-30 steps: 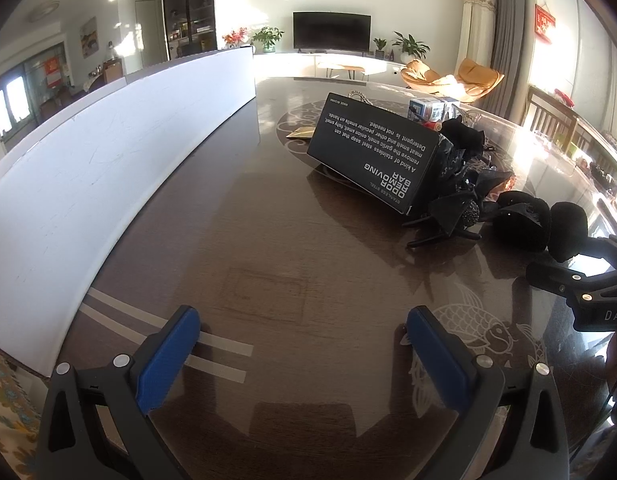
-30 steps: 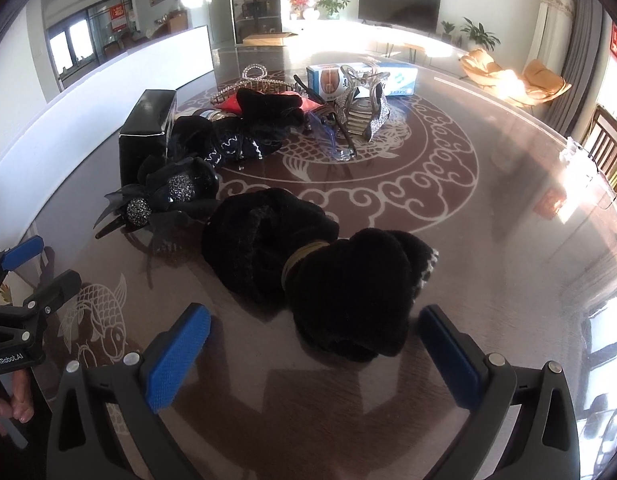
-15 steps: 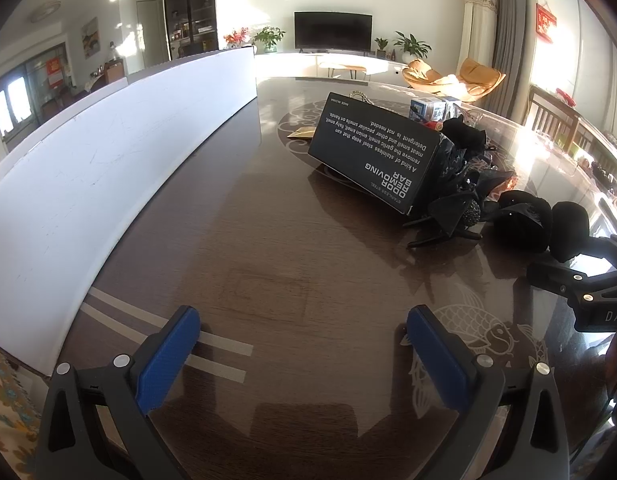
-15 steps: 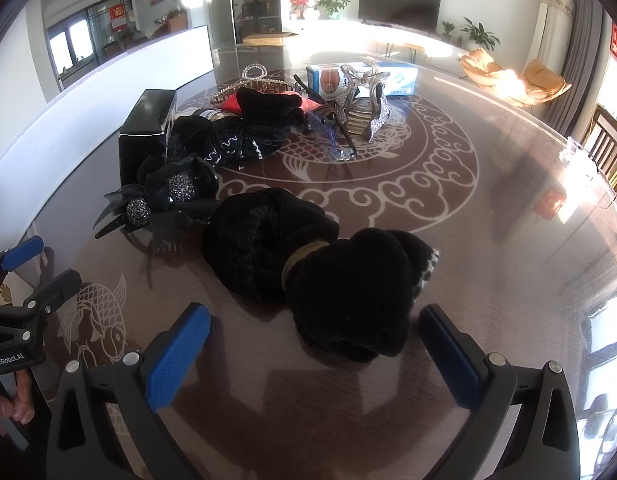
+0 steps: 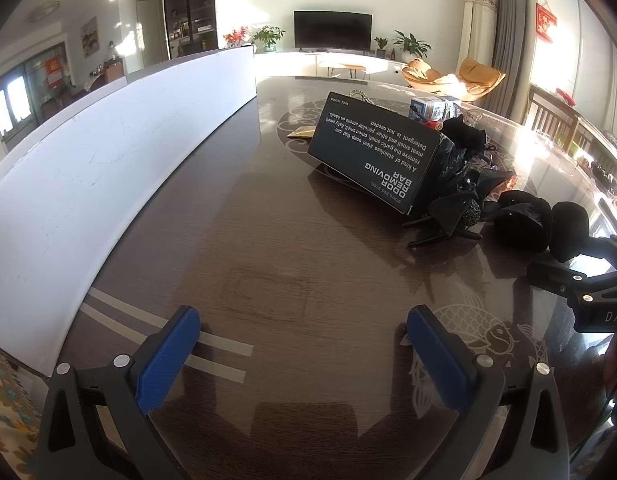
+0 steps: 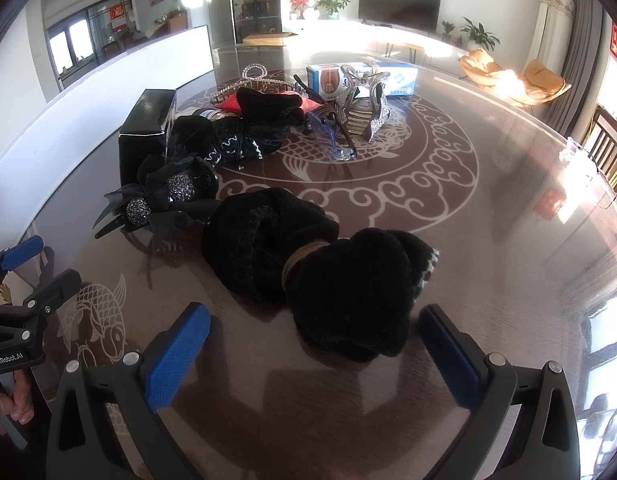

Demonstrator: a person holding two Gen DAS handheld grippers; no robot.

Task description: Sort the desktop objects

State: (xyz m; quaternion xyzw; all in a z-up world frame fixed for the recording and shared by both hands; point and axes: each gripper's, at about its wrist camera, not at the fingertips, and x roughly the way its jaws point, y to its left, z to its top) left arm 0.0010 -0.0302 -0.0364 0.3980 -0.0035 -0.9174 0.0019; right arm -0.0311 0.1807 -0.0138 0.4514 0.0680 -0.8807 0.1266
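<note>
The right gripper (image 6: 314, 352) stands wide open, empty, just short of the black fuzzy hair tie (image 6: 348, 292) on the table (image 6: 488, 208). Straddle the lobe, descend, close gently (pile compresses). The left gripper (image 5: 302, 350) idles, equally wide.

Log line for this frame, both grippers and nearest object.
left gripper: open, empty, over bare table | right gripper: open, facing black fuzzy bow | nothing grasped yet

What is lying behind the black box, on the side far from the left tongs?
In the left wrist view, behind the black box a gold packet, a beaded chain and a small blue-white carton show. The box covers whatever lies low behind it.
</note>
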